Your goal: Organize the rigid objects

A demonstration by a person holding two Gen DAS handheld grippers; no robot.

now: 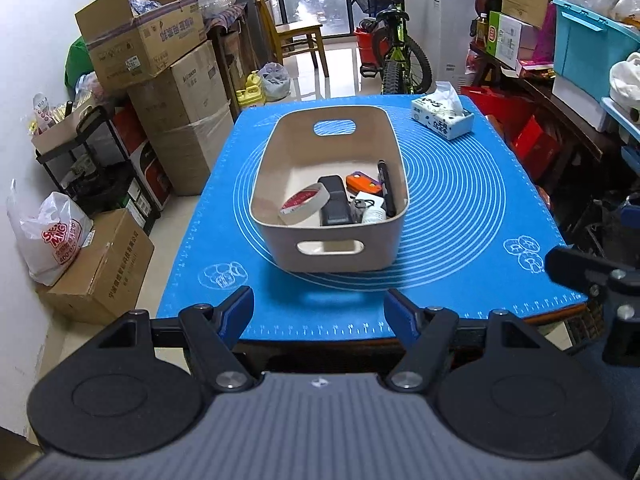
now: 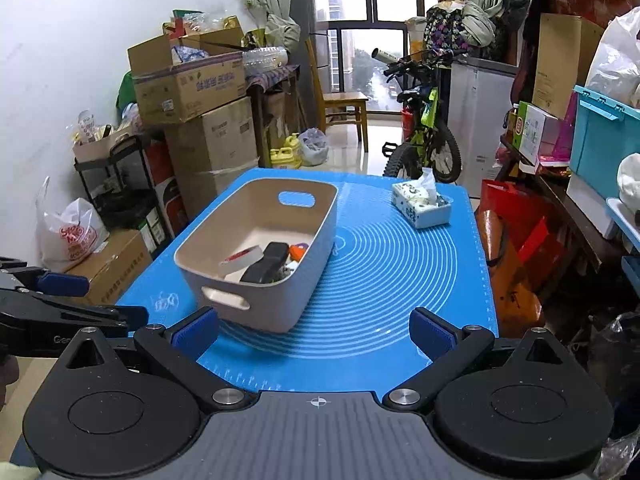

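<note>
You have the tape roll [image 1: 305, 204], black case [image 1: 335, 205], orange tool [image 1: 362, 183] and pen [image 1: 386, 189] in the bin [image 1: 332, 258], at twelve o'clock on the surface [image 1: 460, 208]. Your left gripper [image 1: 319, 312] and right gripper [image 2: 314, 330] hang open, empty; little seems left.

both wrist views tilt down, near table edge, sharing basket [image 1: 328, 256].

bare mat [image 1: 460, 208] right of bin [image 1: 332, 258]
</note>
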